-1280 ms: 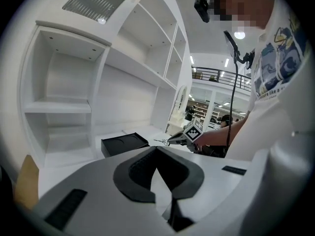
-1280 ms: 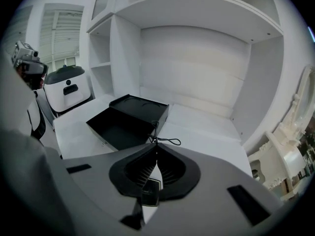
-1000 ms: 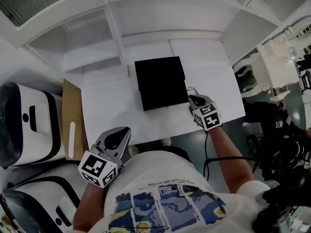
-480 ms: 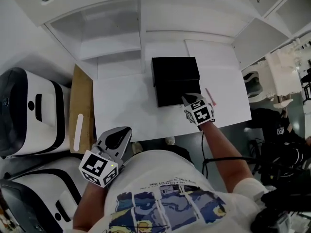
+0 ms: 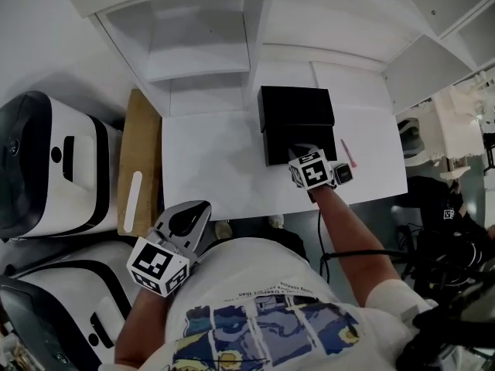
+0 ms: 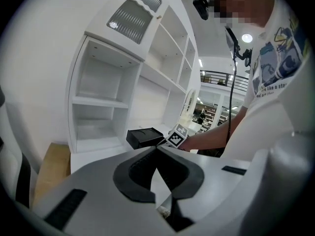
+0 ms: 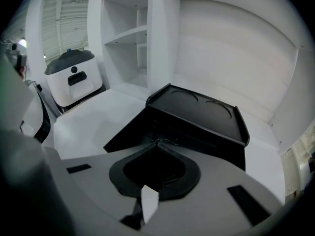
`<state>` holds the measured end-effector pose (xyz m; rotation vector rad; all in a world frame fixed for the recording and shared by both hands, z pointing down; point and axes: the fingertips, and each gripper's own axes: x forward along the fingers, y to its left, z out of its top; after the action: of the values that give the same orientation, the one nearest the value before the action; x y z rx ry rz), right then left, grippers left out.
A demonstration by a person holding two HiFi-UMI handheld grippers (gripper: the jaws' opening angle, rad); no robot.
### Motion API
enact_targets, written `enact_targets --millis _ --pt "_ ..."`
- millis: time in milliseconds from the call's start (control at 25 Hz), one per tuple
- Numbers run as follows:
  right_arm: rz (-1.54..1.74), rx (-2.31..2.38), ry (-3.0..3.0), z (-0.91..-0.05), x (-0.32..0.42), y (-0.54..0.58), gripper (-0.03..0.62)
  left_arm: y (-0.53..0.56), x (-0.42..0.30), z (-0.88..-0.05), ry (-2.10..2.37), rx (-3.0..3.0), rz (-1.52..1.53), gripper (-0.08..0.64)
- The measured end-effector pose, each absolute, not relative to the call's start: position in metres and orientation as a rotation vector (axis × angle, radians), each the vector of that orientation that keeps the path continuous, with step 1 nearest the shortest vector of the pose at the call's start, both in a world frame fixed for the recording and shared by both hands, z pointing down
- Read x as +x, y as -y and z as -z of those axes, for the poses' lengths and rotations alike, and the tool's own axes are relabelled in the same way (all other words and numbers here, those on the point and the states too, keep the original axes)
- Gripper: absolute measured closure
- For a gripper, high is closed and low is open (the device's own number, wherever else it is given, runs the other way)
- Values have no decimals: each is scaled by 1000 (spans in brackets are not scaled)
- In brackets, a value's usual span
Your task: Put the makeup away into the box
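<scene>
Right hand-held gripper closed, tips at black box front — left hand-held gripper closed, empty

On the white T-shirt, one line of print is read only in part in the left gripper view, as "like a sta"; in the head view the shirt's print is too small to be read. Black-and-white square coded markers, without letters or numbers, are carried on the cubes of the left gripper and the right gripper.
</scene>
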<state>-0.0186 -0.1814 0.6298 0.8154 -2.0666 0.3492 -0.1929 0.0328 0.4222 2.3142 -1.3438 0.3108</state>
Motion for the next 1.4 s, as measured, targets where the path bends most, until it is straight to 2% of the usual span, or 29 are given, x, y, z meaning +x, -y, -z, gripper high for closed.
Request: enact_targets --millis 960,1040,1120,1400 --pt "-400 764 2008 -647 -39 178 558 -56 -214 -437 1306 2290 -337 546" --pt "-419 740 2033 -648 -42 176 544 -53 -211 -437 1300 2296 -338 546" --pt "-434 726 2051 -646 -43 175 499 -50 -208 -436 1292 2304 -340 546" --pt "-426 735 2163 -616 -36 172 495 -32 -192 -435 1248 2334 -346 546"
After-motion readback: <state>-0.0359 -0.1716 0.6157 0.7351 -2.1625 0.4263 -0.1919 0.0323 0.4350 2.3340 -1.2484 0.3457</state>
